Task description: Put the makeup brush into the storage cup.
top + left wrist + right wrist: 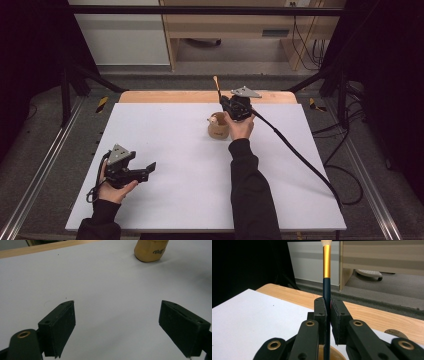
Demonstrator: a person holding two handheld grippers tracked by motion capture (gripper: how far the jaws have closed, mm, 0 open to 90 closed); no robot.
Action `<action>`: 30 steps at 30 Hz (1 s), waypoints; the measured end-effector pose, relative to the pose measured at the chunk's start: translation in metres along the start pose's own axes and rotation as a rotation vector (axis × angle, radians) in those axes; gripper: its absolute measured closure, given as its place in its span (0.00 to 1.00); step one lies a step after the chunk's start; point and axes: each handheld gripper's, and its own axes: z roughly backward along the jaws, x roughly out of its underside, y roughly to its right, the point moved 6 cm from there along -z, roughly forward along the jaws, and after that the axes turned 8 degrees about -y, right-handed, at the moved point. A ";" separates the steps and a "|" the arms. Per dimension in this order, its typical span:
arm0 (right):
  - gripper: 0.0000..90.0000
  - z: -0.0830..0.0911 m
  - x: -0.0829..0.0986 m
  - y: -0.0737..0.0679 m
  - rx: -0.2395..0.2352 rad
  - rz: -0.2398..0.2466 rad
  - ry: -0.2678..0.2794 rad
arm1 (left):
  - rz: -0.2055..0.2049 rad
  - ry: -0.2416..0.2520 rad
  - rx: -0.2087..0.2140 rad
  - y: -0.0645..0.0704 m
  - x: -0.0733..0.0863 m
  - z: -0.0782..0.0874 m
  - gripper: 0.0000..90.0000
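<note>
A brush (pixel 217 86) with a dark handle, a gold ferrule and a pale tip stands upright, its tip upward. My right gripper (pixel 224 101) is shut on its handle, just above a tan cup (pixel 218 129) at the back middle of the white tabletop (pixel 190 170). In the right gripper view the brush (pixel 326 265) rises between the jaws of the right gripper (pixel 328 312), and the cup's rim (pixel 336 353) lies right below. My left gripper (pixel 151 168) rests low at the front left, open and holding nothing. In the left gripper view the jaws of the left gripper (pixel 117 325) stand wide apart, with the cup (pixel 150 251) far ahead.
A wooden strip (pixel 175 96) runs along the table's far edge. Beyond it are the floor and pale cabinets (pixel 125 35). A cable (pixel 300 160) trails from the right gripper across the right side of the table. A tan round thing (pixel 395 332) lies to the cup's right.
</note>
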 end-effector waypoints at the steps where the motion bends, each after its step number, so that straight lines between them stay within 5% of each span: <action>1: 0.93 -0.001 0.001 0.000 -0.001 0.002 0.000 | 0.000 0.000 0.000 0.000 0.000 0.000 0.15; 30: 0.93 -0.018 0.021 -0.004 0.014 0.011 -0.051 | 0.000 -0.001 0.000 0.000 0.000 0.000 0.15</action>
